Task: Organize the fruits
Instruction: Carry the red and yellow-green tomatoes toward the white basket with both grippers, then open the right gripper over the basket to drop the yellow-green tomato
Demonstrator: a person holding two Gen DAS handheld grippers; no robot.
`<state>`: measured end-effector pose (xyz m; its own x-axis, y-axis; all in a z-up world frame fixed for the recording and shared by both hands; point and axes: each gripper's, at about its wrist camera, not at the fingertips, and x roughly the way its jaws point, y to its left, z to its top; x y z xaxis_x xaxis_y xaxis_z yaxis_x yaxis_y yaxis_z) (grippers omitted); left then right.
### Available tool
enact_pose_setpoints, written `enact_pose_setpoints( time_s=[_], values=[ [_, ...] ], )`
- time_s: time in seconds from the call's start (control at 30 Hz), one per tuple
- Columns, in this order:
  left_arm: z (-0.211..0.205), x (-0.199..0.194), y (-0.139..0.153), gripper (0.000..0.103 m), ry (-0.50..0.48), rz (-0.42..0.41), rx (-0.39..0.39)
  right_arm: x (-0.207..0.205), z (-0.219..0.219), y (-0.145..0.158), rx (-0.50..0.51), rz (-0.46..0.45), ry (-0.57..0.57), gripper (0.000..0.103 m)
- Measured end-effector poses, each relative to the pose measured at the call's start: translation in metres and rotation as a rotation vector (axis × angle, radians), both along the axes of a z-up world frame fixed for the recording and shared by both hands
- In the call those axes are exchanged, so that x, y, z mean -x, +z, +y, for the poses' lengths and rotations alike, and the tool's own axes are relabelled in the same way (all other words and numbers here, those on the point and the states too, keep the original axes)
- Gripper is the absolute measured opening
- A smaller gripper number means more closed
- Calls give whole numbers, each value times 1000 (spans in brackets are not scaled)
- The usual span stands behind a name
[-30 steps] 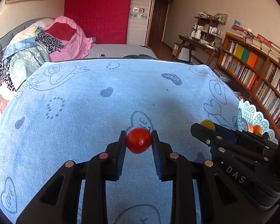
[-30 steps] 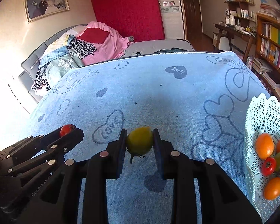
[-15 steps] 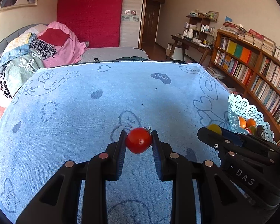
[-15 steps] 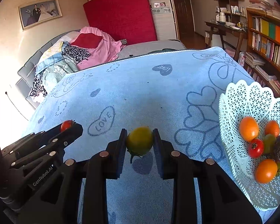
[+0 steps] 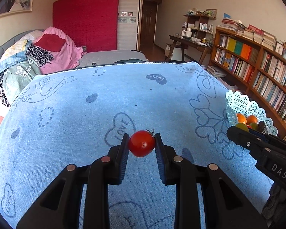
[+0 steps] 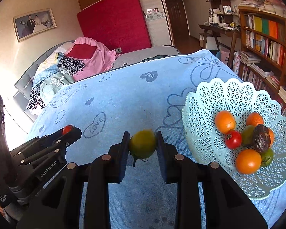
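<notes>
L gripper clamps glossy round red tomato, R gripper clamps smooth yellow-green tomato, lacy plastic basket nearby

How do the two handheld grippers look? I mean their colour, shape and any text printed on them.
Both grippers are matte black plastic. The left gripper and the right gripper each have two flat fingers with ribbed inner pads and round silver studs on top. From the side, the left one shows white "GenRobot.AI" lettering and the right one "DAS". No cables or sleeves are visible.

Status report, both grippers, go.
Left gripper shut on red tomato. Right gripper shut on green tomato. Basket right, nothing blocking.
</notes>
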<state>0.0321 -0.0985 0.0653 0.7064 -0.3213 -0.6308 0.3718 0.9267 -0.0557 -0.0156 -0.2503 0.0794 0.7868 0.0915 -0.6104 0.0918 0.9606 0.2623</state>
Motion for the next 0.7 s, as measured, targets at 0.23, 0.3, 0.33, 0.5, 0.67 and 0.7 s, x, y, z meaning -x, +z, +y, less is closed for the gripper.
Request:
enact_pose_setpoints(
  time_s=[0.23, 0.3, 0.33, 0.5, 0.67, 0.7],
  values=[
    [-6, 3, -3, 27, -15, -7, -20, 19, -24, 6, -31, -24, -32, 28],
    [-7, 3, -4, 27, -13, -6, -24, 24, -25, 8, 0, -33, -52, 28],
    [-7, 3, -4, 27, -12, -6, -26, 25, -24, 9, -2, -38, -53, 28],
    [-10, 2, -6, 27, -9, -2, -35, 35, -37, 13, -9, -48, -81, 28],
    [-15, 6, -7, 27, -23, -4, -44, 44, -53, 13, -11, -56, -124, 28],
    [-16, 6, -8, 27, -26, -5, -47, 46, -57, 11, -12, -54, -132, 28]
  ],
)
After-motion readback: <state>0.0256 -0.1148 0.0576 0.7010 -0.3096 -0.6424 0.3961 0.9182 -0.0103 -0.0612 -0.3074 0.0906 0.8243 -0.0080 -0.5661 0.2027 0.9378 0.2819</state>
